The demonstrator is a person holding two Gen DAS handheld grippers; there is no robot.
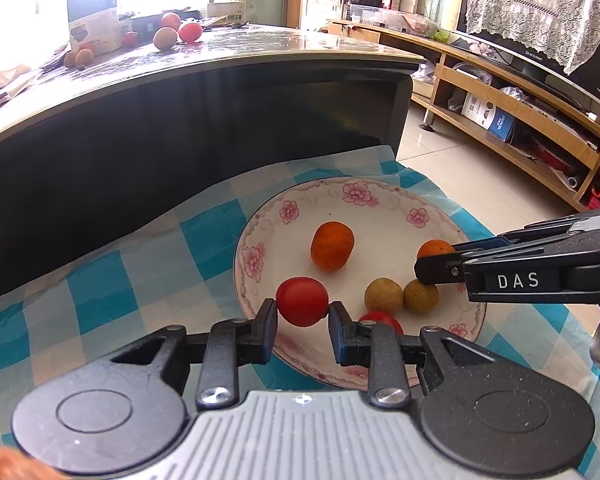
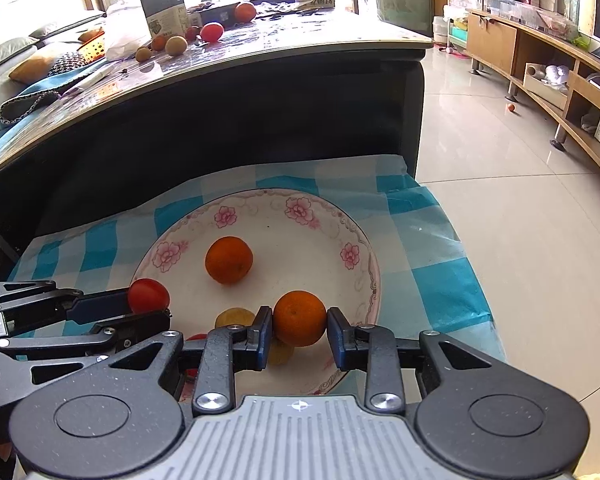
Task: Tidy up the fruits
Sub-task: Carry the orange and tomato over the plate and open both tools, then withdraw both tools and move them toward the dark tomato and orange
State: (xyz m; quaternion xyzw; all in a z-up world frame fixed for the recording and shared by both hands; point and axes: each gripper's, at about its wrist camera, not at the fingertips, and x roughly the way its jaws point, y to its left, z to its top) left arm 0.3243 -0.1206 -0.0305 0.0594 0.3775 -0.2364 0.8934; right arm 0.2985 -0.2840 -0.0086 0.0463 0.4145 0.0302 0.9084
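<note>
Left claw (image 1: 302, 314) is clamped on a red tomato (image 1: 302, 301), one pad on each side, held just over the near left rim of the flowered plate (image 1: 260, 216). Right claw (image 2: 299, 322) grips a small orange fruit (image 2: 299, 318) the same way, pads pressed against both sides, over the near right part of that plate. In the left wrist view the right claw comes in from the right edge with its orange just showing behind the fingers.

On the plate itself: another orange fruit (image 1: 332, 245) sits near the middle, two yellow-brown round fruits (image 1: 384, 295) lie side by side nearer, touching, and a second red tomato (image 1: 380, 318) peeks out behind the left claw's right finger.

The plate rests on a blue-and-white checked cloth (image 1: 100, 288). Beyond it rises a dark bench (image 2: 260, 52), its top carrying more loose fruit (image 2: 212, 32) and a carton (image 2: 166, 10). Tiled floor (image 2: 500, 184) stretches right.
</note>
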